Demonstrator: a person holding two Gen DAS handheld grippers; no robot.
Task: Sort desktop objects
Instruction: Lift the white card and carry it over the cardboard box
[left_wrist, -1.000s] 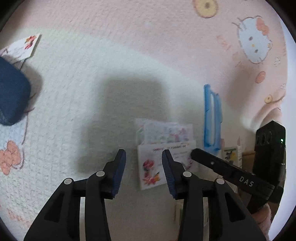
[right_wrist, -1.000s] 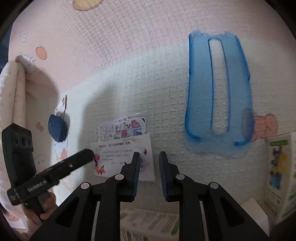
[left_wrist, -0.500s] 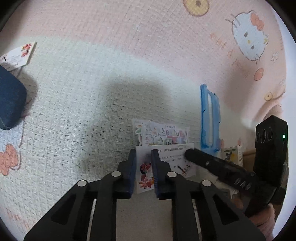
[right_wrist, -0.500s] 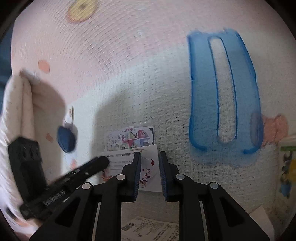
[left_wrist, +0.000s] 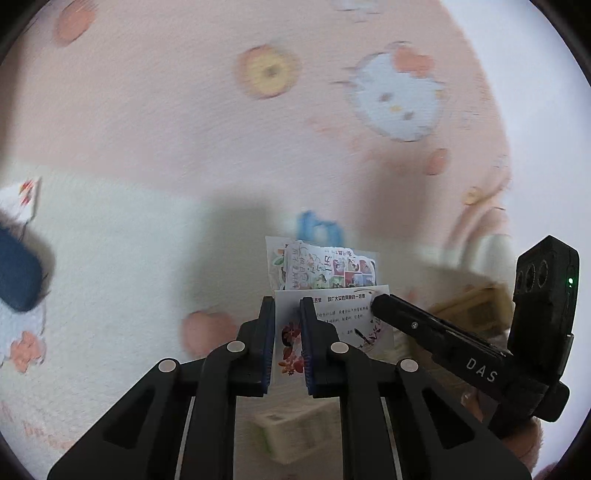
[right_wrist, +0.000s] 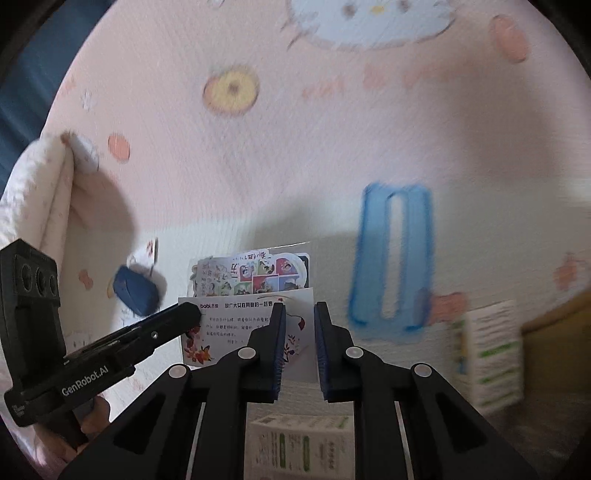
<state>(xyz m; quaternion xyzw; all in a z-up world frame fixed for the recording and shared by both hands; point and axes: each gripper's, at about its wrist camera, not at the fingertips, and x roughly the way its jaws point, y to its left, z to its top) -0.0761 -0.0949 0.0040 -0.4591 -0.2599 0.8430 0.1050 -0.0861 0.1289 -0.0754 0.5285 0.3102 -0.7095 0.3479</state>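
Card packet (left_wrist: 332, 317), frame centre: gripped by left claw (left_wrist: 287, 332) and right claw (right_wrist: 299, 332); unsorted: blue frame (right_wrist: 393, 258), boxes (right_wrist: 487, 354).

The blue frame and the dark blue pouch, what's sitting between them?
In the right wrist view, the sticker sheet and white flowery card sit between the blue frame and dark blue pouch.

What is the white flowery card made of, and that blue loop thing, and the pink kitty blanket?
The card looks like thin, smooth printed paper: flat, with sharp edges and crisp text. The blue loop seems to be soft rubbery plastic with a matte finish, though blur leaves that unsure. The blanket looks like woven or quilted cloth, going by its fine grid texture and soft folds.
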